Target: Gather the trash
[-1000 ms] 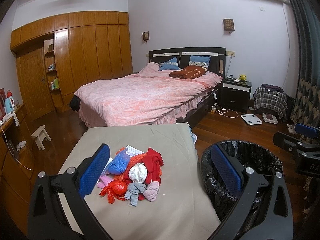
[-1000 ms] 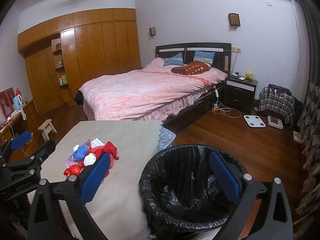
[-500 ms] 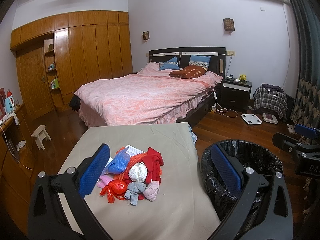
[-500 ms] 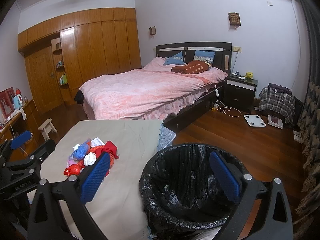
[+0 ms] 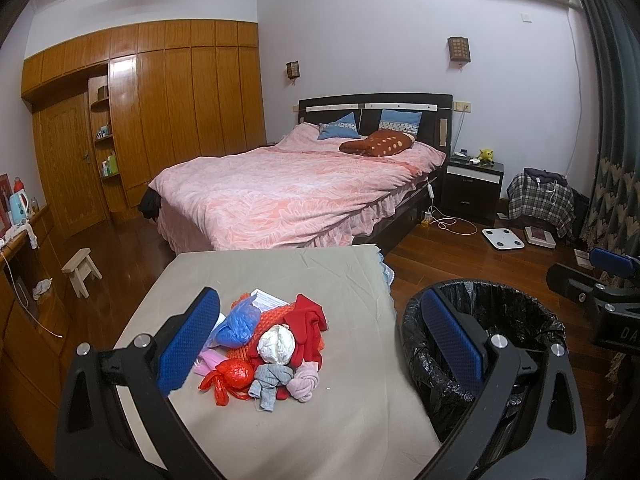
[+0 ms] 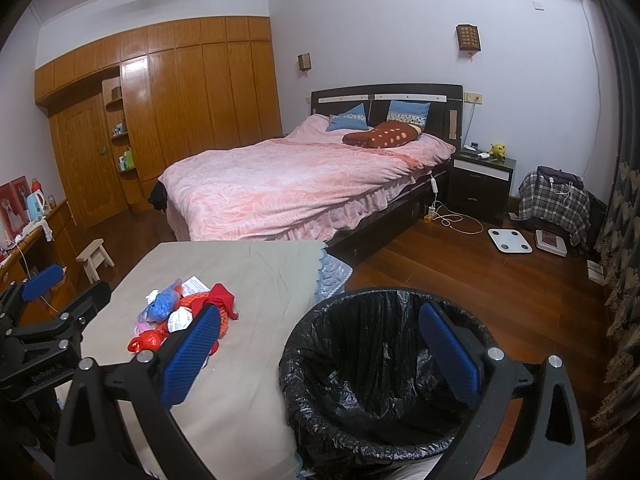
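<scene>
The left gripper (image 5: 316, 340) is held above the near side of the table (image 5: 340, 420), with its blue pads spread wide and nothing between them. It looks forward and a little down at the pile of trash (image 5: 272, 344) — a red bag, a blue bag, a white crumpled ball and some small cloth pieces, all touching each other on the grey cloth. The right gripper (image 6: 320, 352) is also wide open and empty; it is held over the bin (image 6: 380, 384), which stands just beside the right edge of the table and has a black liner inside. No trash is visible in the bin.
</scene>
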The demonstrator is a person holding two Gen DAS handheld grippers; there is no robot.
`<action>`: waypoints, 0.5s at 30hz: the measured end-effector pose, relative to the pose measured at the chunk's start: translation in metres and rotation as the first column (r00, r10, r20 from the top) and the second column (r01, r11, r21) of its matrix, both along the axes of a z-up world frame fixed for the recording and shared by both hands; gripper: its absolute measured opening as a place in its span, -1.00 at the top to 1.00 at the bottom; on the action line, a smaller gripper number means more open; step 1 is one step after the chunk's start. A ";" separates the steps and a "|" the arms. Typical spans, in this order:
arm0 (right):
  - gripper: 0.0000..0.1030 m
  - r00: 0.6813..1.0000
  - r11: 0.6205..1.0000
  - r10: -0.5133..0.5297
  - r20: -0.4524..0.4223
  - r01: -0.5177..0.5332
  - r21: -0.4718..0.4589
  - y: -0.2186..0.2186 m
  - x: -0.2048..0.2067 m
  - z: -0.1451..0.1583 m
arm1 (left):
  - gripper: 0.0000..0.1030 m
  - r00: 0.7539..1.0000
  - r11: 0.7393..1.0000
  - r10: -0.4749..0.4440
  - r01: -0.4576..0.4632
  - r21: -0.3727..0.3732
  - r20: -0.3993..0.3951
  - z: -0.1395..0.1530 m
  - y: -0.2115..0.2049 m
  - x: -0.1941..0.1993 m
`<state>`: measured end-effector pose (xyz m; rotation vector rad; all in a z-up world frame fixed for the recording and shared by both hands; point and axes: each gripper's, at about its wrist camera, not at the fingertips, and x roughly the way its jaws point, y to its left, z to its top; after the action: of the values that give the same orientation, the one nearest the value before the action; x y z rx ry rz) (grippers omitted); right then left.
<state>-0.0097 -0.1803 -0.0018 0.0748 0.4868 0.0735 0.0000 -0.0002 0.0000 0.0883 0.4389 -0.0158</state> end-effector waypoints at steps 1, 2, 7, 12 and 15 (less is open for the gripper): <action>-0.88 1.000 1.000 0.001 0.000 -0.001 -0.001 0.000 0.000 0.000 | -0.90 1.000 1.000 0.000 0.000 0.000 0.000 0.000 0.000 0.000; -0.88 1.000 1.000 0.002 0.001 -0.002 -0.002 0.001 0.001 -0.002 | -0.90 1.000 1.000 0.000 0.000 0.000 0.000 0.000 0.000 0.000; -0.88 1.000 1.000 0.009 0.002 -0.009 -0.004 0.003 0.006 -0.001 | -0.90 1.000 1.000 0.000 0.000 -0.002 -0.001 0.000 0.000 0.000; -0.88 1.000 1.000 0.016 0.001 -0.016 -0.005 0.004 0.008 0.000 | -0.90 1.000 1.000 0.002 -0.002 -0.004 -0.003 0.000 0.000 0.000; -0.88 1.000 1.000 0.022 0.000 -0.022 -0.006 0.006 0.010 0.000 | -0.90 1.000 1.000 0.007 -0.007 -0.007 -0.008 -0.001 0.006 0.001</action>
<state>0.0003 -0.1739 -0.0021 0.0638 0.4878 0.0939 0.0015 0.0056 -0.0011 0.0797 0.4475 -0.0110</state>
